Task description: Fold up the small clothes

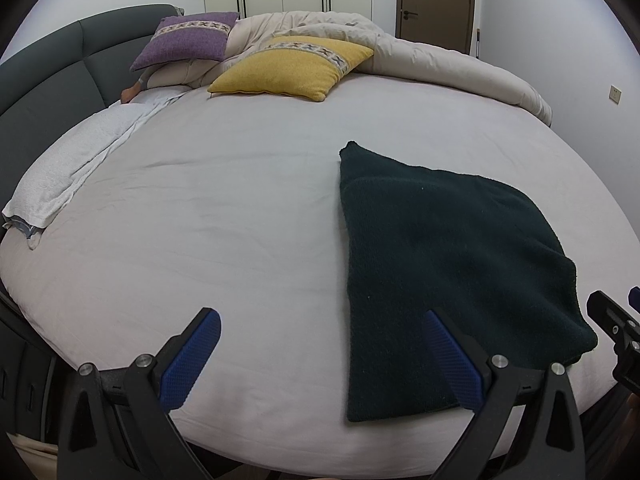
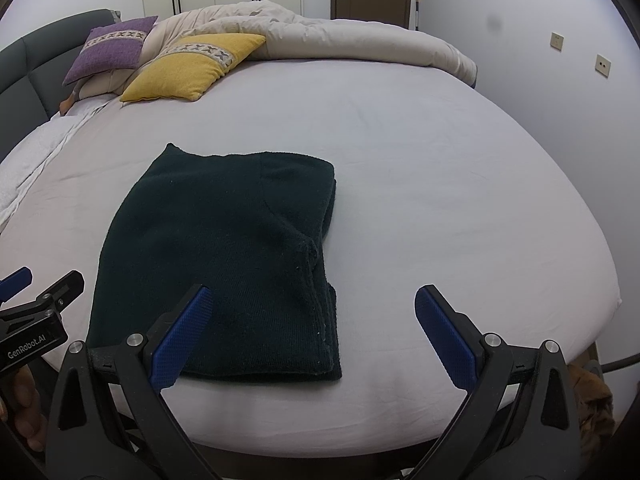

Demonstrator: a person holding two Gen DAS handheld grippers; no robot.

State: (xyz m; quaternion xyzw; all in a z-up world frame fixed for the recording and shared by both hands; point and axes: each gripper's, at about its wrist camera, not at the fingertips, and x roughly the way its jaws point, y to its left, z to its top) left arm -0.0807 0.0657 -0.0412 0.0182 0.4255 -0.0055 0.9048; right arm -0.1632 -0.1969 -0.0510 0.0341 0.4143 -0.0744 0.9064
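Dark green knit garment (image 2: 224, 268) lies folded flat on the bed (image 2: 440, 184), near its front edge. My left gripper (image 1: 320, 354) hangs over the edge with fingers (image 1: 188, 360) apart, holding nothing; its right finger overlaps the garment's near left part. My right gripper (image 2: 310, 328) has fingers (image 2: 444, 336) apart, also holding nothing. 2 cushions, yellow cushion (image 2: 192, 68) and purple cushion (image 2: 112, 50), lie far back.

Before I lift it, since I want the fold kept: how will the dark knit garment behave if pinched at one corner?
The dark knit garment looks soft and thick, so it would likely droop. Its stacked layers would probably slide open. On the smooth sheet, pushing may bunch it.
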